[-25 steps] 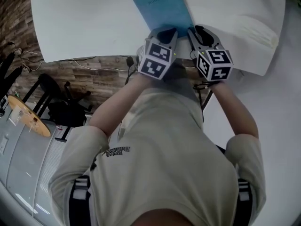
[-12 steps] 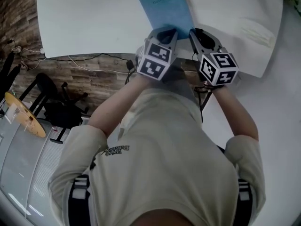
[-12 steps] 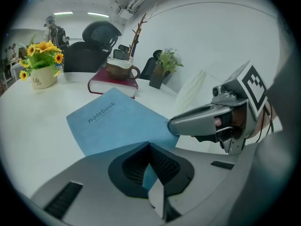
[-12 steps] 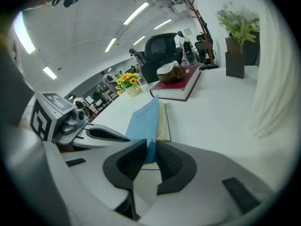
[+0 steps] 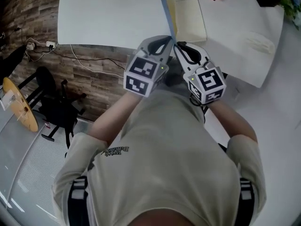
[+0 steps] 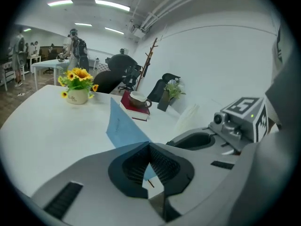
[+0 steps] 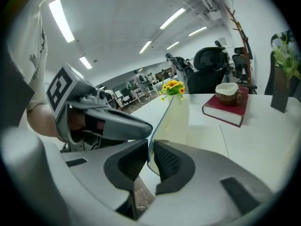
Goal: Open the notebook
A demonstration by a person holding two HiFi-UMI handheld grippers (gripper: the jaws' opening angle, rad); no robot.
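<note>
The white table [image 5: 103, 18] carries the notebook [image 5: 189, 19] at its near edge, just ahead of both grippers. Its blue cover [image 6: 123, 128] stands lifted almost upright, baring cream pages that lie flat. The left gripper [image 6: 148, 145] is clamped on the cover's near corner. The right gripper [image 7: 150, 145] has just been closing its jaws, which now pinch the cover's edge between them.

White table [image 5: 103, 18], wood floor [image 5: 94, 86] (dark chairs [image 5: 56, 108])
</note>
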